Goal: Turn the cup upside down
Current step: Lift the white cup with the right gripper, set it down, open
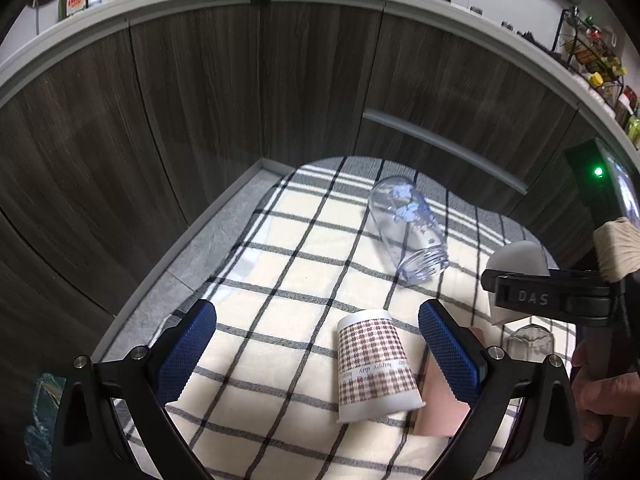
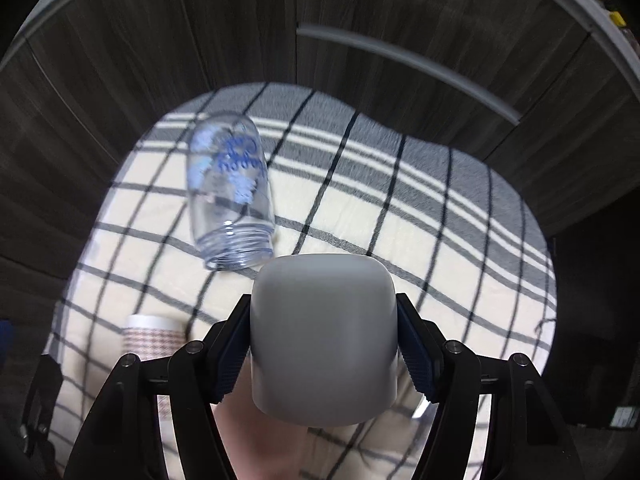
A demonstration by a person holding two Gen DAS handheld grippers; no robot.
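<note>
My right gripper point(image 2: 323, 340) is shut on a plain grey cup point(image 2: 322, 336), held above the checked cloth point(image 2: 400, 240) with its closed base pointing away from the camera. The same cup shows in the left wrist view point(image 1: 516, 258), clamped in the right gripper at the right edge. My left gripper point(image 1: 316, 344) is open and empty, low over the cloth, with its blue fingers point(image 1: 188, 344) either side of a houndstooth-patterned cup point(image 1: 374, 364) that stands upside down. That cup also shows in the right wrist view point(image 2: 154, 334).
A clear plastic cup with blue print point(image 1: 408, 228) lies on its side on the cloth, also in the right wrist view point(image 2: 230, 188). A small glass point(image 1: 530, 342) and a pink object point(image 1: 440, 400) sit at the right. Dark wood cabinets point(image 1: 200, 100) surround the table.
</note>
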